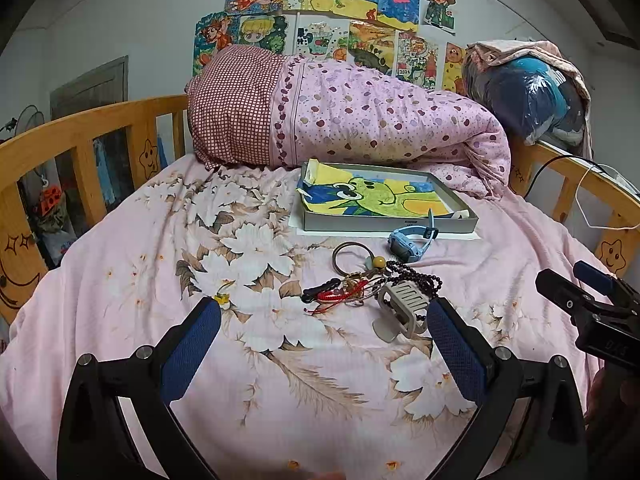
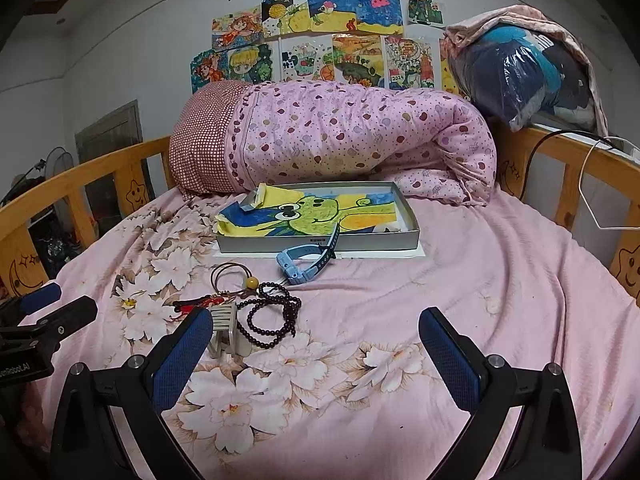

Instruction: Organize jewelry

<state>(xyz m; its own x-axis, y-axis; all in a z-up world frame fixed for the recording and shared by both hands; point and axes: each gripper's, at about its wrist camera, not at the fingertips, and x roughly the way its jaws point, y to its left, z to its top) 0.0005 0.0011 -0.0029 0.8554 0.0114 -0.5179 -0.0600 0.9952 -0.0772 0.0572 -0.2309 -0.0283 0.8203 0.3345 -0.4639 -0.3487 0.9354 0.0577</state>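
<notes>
The sheet is pale pink with white and tan flowers. The rolled quilt is pink with purple and maroon dots, its end checked dark red and white. The tray is grey, and the drawing in it shows a green frog on yellow and blue. The watch is light blue, the beads are dark, and the cord is red. The pads are blue, and the rails are honey-coloured wood with black stars

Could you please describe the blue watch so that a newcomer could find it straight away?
On the pink floral bedsheet, find the shallow grey tray holding a frog drawing. The blue watch lies just before its front wall, the only pale blue, strapped item beside dark beads.
</notes>
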